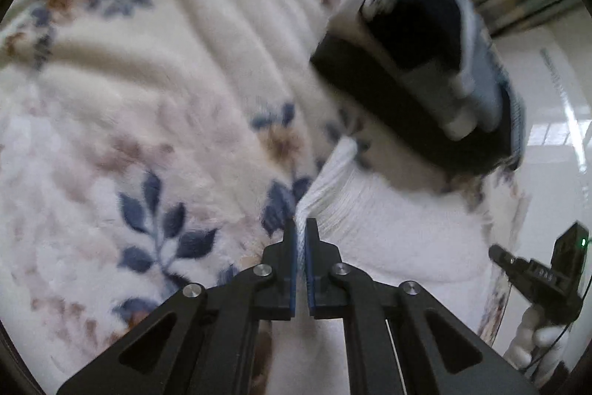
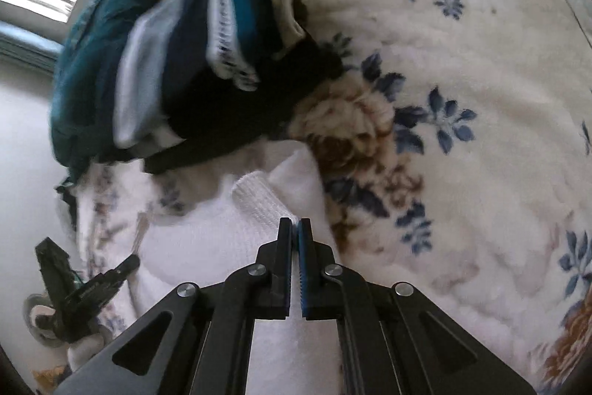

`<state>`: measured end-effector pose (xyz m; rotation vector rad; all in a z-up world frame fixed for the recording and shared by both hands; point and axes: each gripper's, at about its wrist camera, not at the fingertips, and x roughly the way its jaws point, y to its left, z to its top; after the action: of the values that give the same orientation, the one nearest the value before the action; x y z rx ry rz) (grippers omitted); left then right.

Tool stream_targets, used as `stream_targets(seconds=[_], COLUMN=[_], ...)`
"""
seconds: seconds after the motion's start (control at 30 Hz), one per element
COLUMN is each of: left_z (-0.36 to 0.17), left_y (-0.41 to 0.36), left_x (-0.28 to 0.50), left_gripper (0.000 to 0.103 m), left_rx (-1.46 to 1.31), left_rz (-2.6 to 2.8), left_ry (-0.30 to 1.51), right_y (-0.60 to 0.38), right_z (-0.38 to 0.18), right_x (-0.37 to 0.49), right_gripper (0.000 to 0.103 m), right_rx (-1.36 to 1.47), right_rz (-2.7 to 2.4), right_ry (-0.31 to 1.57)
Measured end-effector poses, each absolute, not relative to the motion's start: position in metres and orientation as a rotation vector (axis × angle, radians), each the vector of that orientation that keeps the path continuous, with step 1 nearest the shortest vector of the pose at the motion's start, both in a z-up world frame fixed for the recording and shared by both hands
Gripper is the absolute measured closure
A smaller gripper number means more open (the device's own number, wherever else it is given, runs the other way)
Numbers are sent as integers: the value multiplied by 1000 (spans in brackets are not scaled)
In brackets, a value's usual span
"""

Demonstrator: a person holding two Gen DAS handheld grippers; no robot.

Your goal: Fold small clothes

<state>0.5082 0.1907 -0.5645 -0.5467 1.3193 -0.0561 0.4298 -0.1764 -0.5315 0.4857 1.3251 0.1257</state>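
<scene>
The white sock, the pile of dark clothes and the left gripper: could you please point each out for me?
white sock (image 1: 370, 221), left wrist view, on its ribbed cuff.
pile of dark clothes (image 2: 222, 99), right wrist view, on the black garment.
left gripper (image 1: 301, 228), left wrist view, between its fingertips.

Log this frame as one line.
left gripper: shut on white ribbed knit garment | right gripper: shut on same | surface: floral fleece blanket | stack of folded dark clothes: behind

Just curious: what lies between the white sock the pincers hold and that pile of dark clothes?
Only a strip of flowered blanket separates the white sock from the dark pile, clearest in the right wrist view.
</scene>
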Motion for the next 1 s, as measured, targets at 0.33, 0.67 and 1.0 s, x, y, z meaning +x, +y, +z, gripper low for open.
stream_targets(seconds=[0.33, 0.67, 1.0], left_z=[-561, -555, -573], left_y=[173, 195, 205], left_x=[530, 544, 538], left_gripper=[64, 96, 72], left_rx=[-524, -626, -767], left_rz=[-179, -92, -175], left_ry=[1360, 1260, 1361], right_y=[-176, -163, -150], right_z=[-550, -530, -564], right_x=[435, 460, 475], right_gripper=[39, 99, 80], right_rx=[643, 549, 518], right_rz=[250, 199, 214], right_ry=[1387, 1284, 1433])
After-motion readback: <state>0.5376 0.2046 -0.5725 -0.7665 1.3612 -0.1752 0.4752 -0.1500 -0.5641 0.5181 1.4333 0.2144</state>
